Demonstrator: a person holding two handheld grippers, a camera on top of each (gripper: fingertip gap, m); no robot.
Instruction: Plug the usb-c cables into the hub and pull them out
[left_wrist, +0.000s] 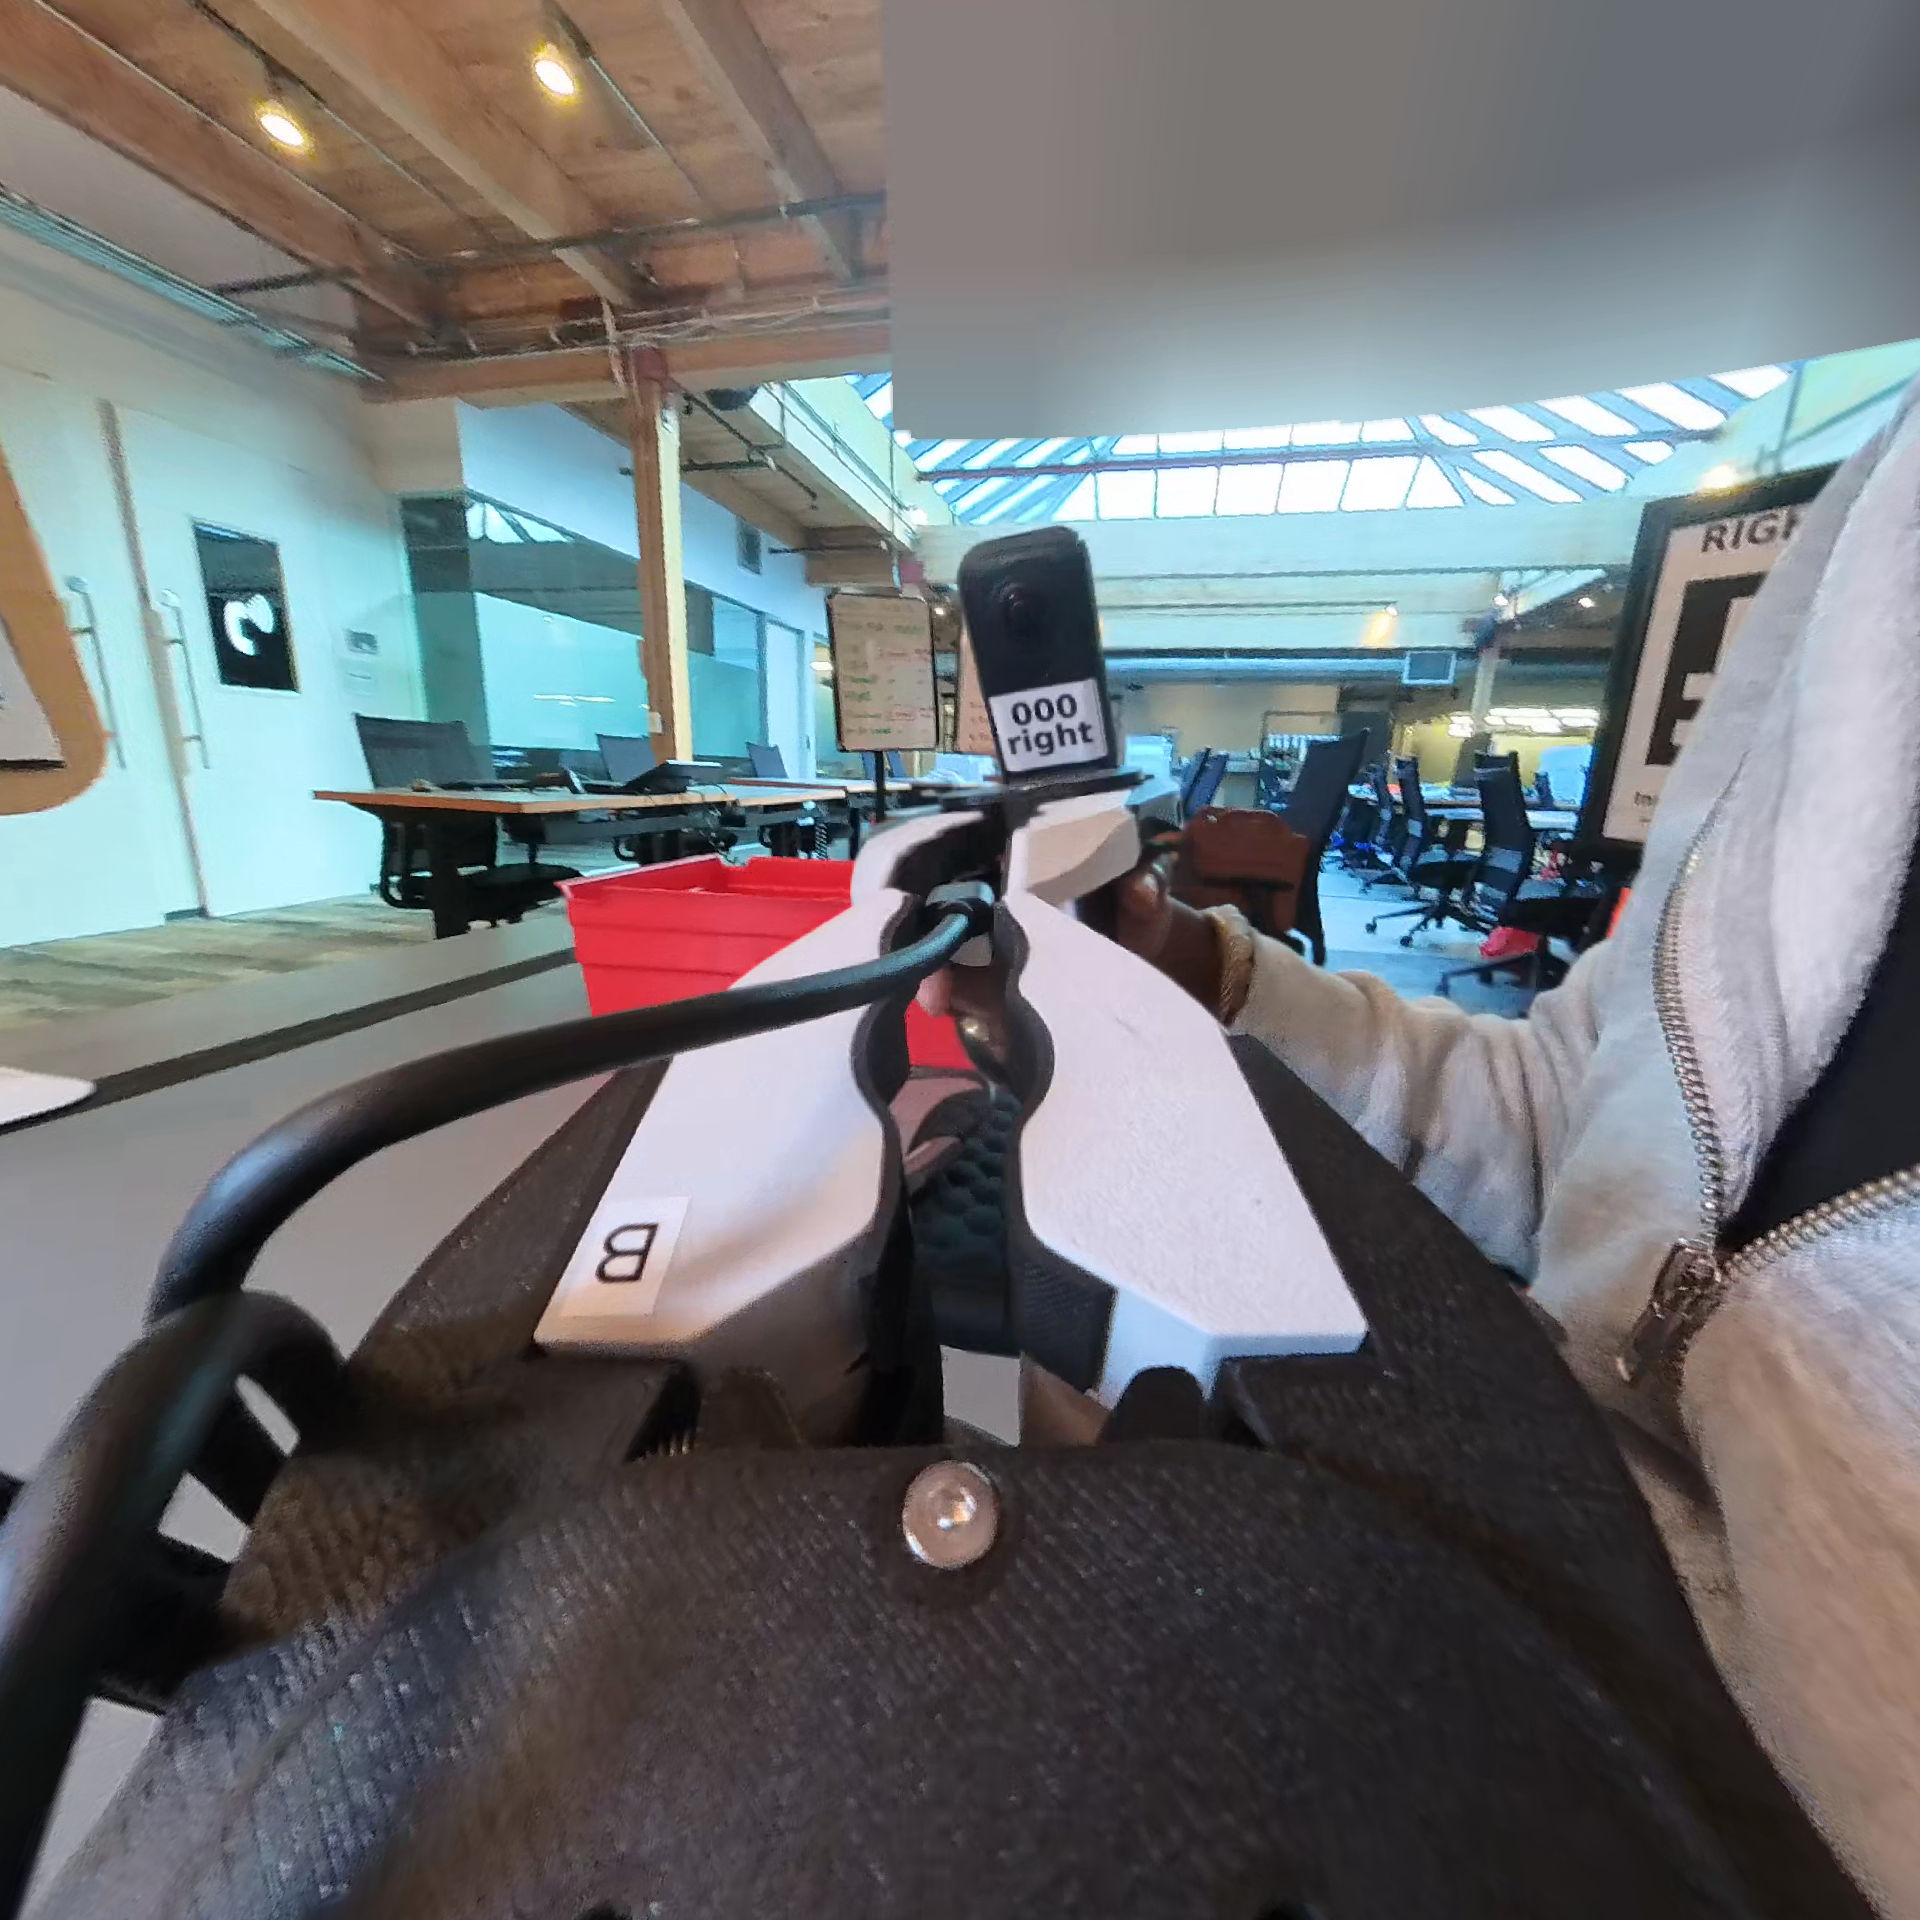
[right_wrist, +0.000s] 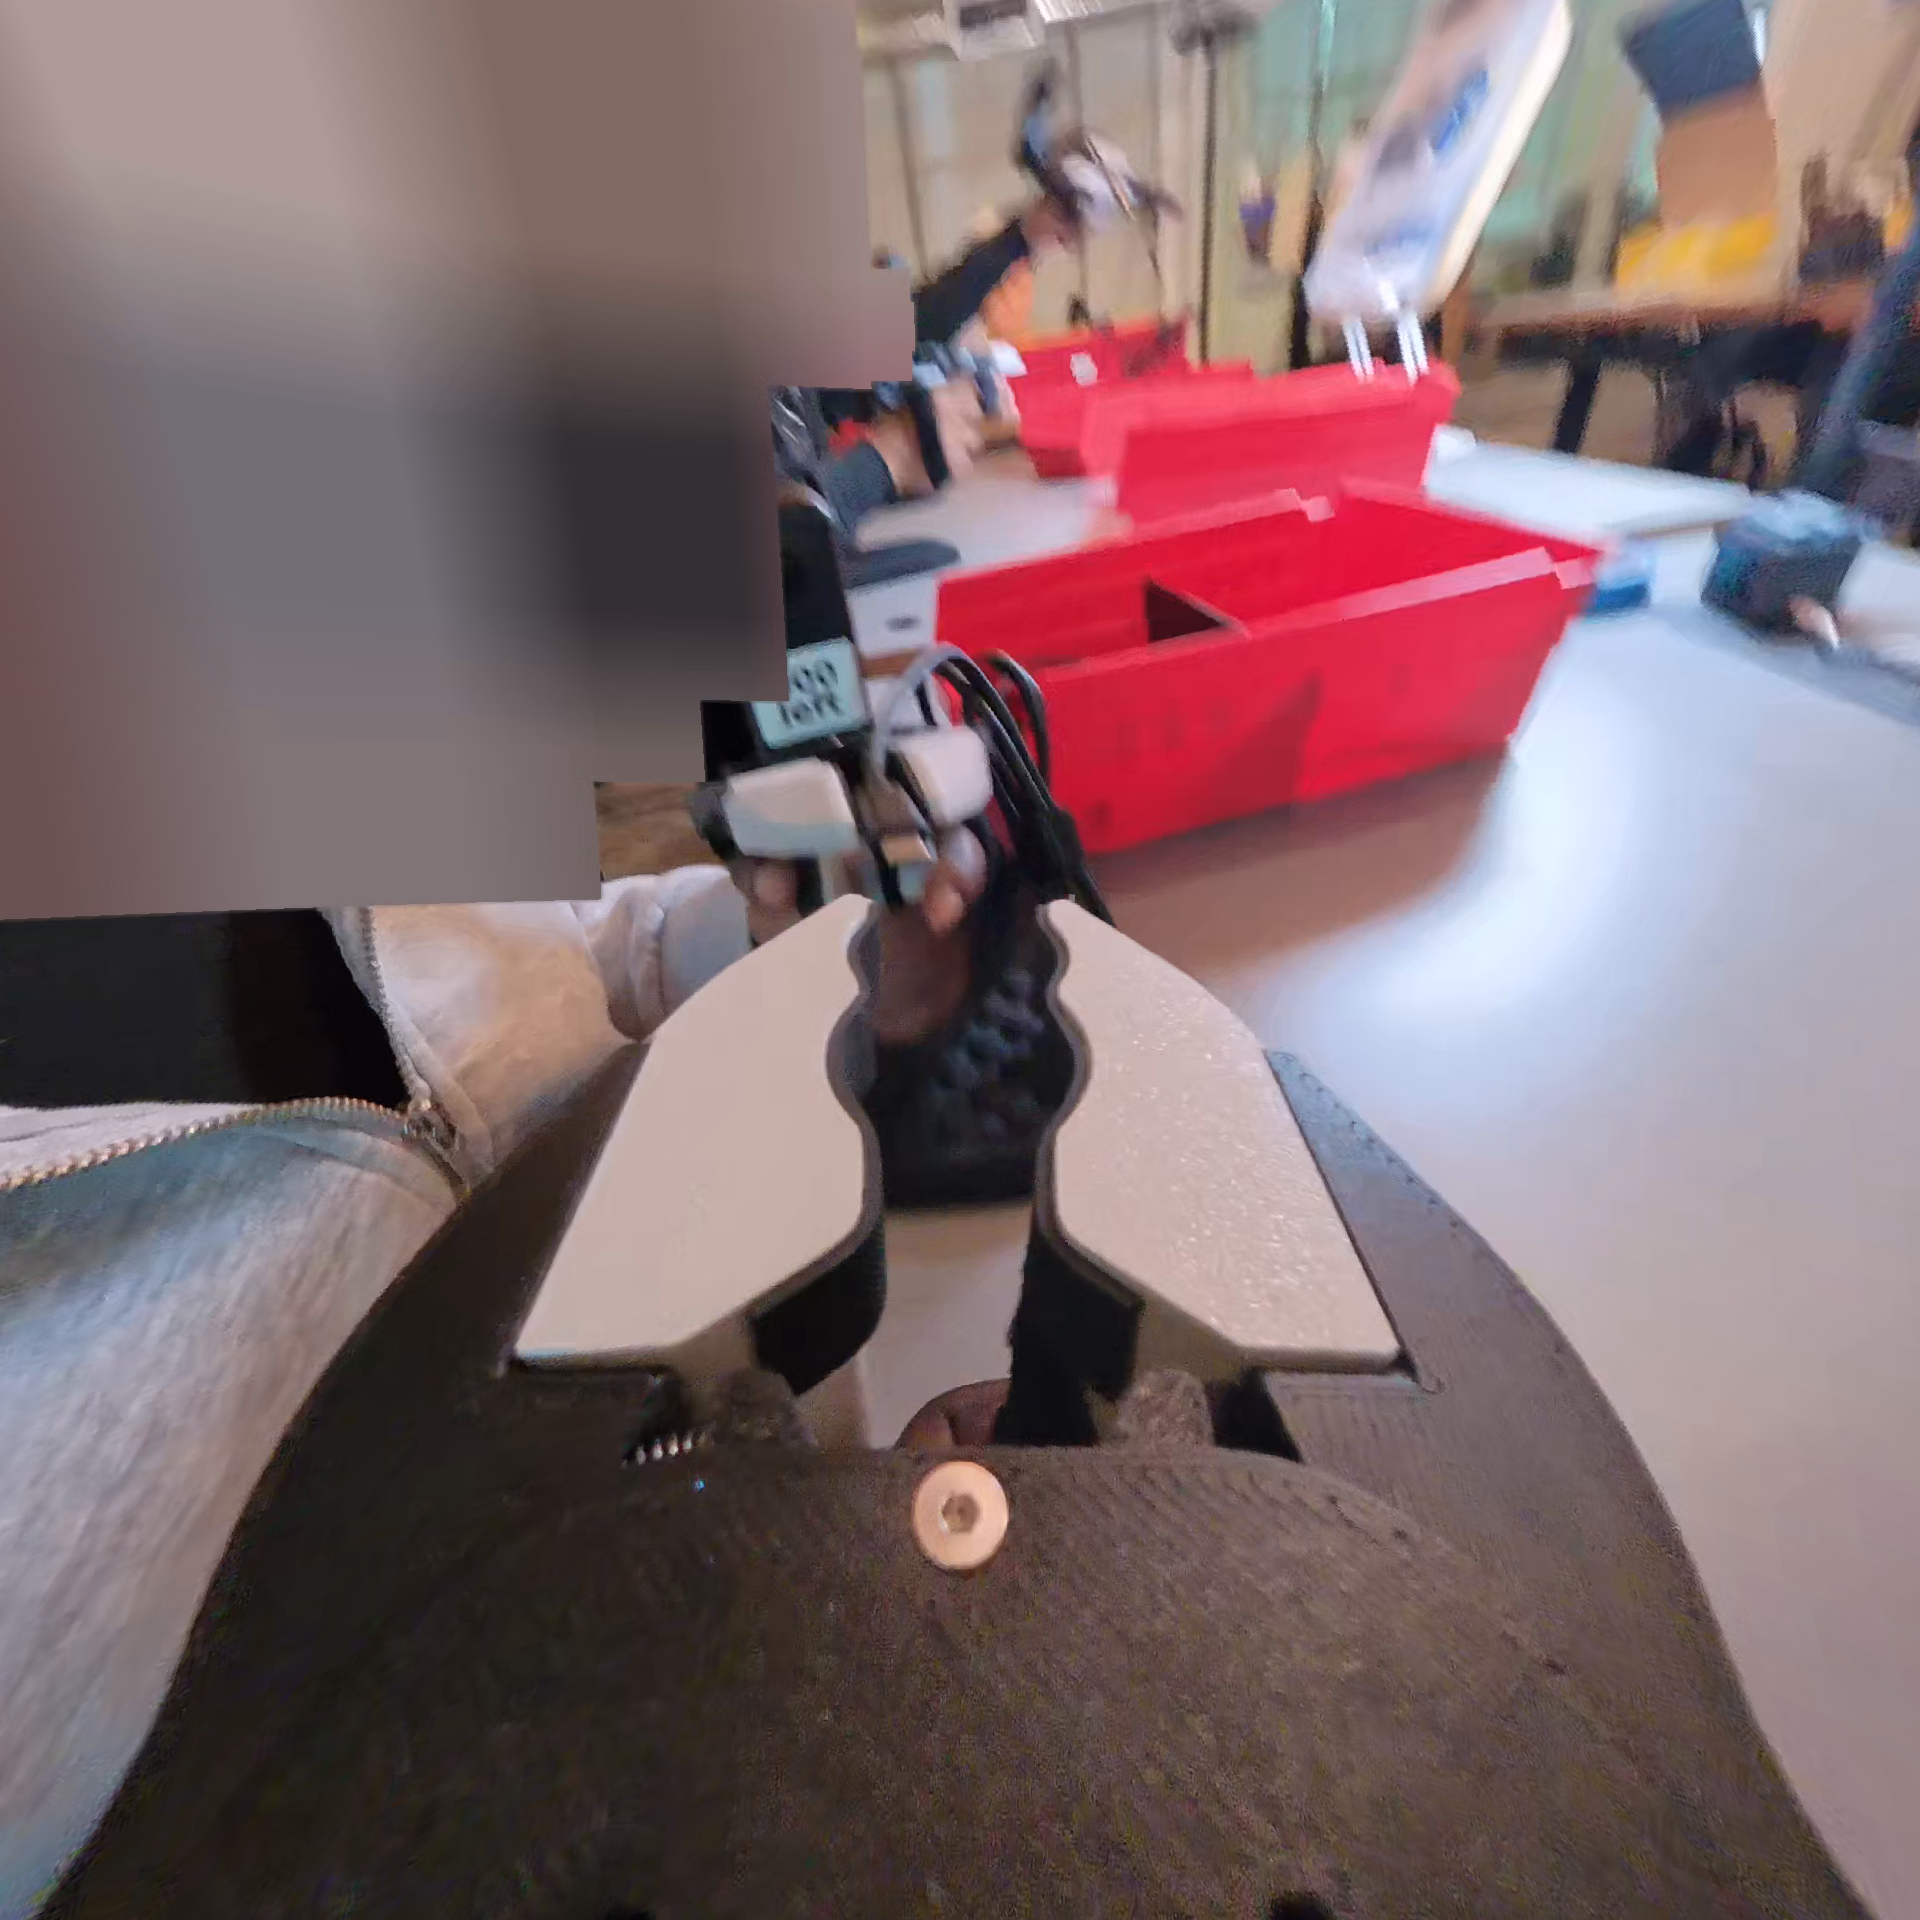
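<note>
Your left hand-held gripper (left_wrist: 951, 925) is raised above the grey table (left_wrist: 312, 1049), and its two white fingers come close together at the tips with only a narrow gap. In this gap sits the plug (left_wrist: 961, 902) of a thick black cable (left_wrist: 582, 1039), which arrives from 9 o'clock in a wide loop. Whether the plug is really pinched by these fingers I cannot tell, because the right hand-held gripper (left_wrist: 992, 852) meets it tip to tip at 12 o'clock and hides the contact. On top of that gripper stands a black camera (left_wrist: 1029, 623) with a white label, and your hand (left_wrist: 1153, 904) in a pale grey sleeve (left_wrist: 1455, 1091) holds it from 3 o'clock. Behind both, toward 11 o'clock, stands a red bin (left_wrist: 675, 925). In the right wrist view, the fingers of the right hand-held gripper (right_wrist: 961, 920) stand apart, with nothing clearly bridging the gap. Just past the tips, at 12 o'clock, is the left hand-held gripper (right_wrist: 862, 821) (this part is blurred), with a small silver piece (right_wrist: 906, 871) and a bundle of black cables (right_wrist: 1023, 790) that loops up and falls toward 1 o'clock. I cannot tell if the silver piece is the hub.
</note>
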